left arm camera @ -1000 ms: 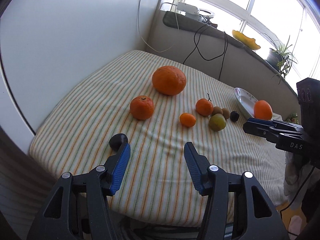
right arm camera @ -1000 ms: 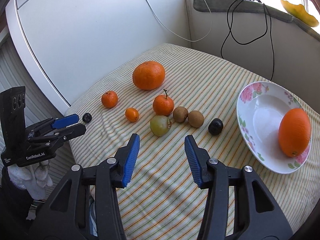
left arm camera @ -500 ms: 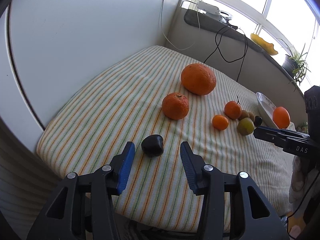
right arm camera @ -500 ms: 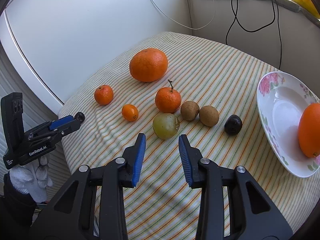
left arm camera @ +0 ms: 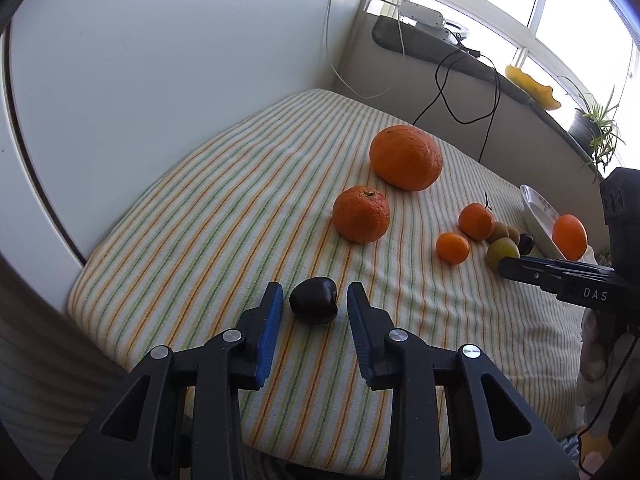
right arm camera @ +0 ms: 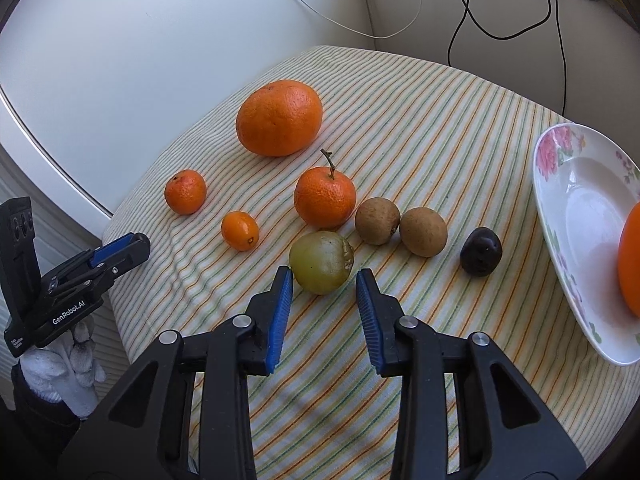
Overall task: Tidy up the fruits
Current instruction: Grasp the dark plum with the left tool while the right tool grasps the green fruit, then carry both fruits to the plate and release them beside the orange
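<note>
Two tongs, each lined up on a fruit, neither closed yet.

Nearest in the left wrist view, the left tongs (left arm camera: 314, 308) stand released with their blue pads on either side of a dark plum (left arm camera: 314, 305) at the near left edge of the striped tabletop (left arm camera: 224, 216); small gaps show on both sides. In the right wrist view, the right tongs (right arm camera: 324, 286) are likewise released, their tips flanking the near part of a green fruit (right arm camera: 321, 261). Farther off lie two kiwis (right arm camera: 400, 226), a second dark plum (right arm camera: 480, 251), the mandarins and a big orange (right arm camera: 279, 117); the floral plate (right arm camera: 576, 216) at right holds one orange. This looks like the pre-grasp step. Next, I judge, each needs a gentle squeeze, then a lift toward the plate.
</note>
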The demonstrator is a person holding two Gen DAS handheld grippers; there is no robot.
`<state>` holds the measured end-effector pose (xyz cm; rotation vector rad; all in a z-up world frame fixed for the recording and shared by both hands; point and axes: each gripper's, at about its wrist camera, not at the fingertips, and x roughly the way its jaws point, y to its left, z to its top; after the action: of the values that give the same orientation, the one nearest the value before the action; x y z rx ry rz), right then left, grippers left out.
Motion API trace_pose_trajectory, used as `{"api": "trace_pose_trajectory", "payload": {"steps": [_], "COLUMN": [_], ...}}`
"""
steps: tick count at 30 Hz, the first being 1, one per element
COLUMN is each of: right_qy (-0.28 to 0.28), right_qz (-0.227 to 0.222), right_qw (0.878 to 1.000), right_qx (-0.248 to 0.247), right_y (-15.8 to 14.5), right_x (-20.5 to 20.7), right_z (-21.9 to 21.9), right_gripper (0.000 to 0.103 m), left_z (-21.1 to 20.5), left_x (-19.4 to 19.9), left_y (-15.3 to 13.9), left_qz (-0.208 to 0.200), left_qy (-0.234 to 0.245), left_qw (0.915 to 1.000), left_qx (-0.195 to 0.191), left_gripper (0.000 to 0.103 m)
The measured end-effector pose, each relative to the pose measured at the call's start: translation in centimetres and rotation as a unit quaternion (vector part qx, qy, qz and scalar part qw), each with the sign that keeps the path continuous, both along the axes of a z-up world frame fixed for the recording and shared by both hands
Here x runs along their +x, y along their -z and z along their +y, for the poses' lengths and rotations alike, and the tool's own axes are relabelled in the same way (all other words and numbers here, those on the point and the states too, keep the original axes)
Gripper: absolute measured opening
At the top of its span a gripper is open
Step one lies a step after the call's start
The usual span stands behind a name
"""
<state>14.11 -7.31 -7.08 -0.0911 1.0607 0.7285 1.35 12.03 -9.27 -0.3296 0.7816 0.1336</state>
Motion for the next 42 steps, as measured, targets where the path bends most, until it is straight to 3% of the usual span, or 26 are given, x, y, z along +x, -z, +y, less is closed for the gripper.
{"api": "trace_pose_trajectory", "payload": {"steps": [7, 12, 24, 42], "right_qy": [0.002, -0.001, -0.003, 0.032], "right_qz": [0.004, 0.005, -0.002, -0.032], "right_qw": [1.000, 1.000, 1.000, 0.998], "right_qx": [0.005, 0.005, 0.013, 0.038], "right_y": [0.1, 0.0, -0.7, -4.1], "right_x": [0.3, 0.3, -0.5, -2.0], "right_z": [0.0, 0.2, -0.5, -5.3], "right_gripper": [0.035, 0.028, 0.026, 0.026], "left_z": [0.3, 0.4, 0.5, -4.7], "left_x": [0.0, -0.1, -0.8, 1.7], "left_y": [0.1, 0.0, -1.3, -4.7], "left_qz": [-0.002, -0.005, -0.022, -0.064], "left_qy": [0.001, -0.001, -0.001, 0.070], "left_qw": [1.0000, 1.0000, 0.9997, 0.9952], "left_qx": [0.003, -0.002, -0.012, -0.023], "left_gripper": [0.023, 0.022, 0.022, 0.022]}}
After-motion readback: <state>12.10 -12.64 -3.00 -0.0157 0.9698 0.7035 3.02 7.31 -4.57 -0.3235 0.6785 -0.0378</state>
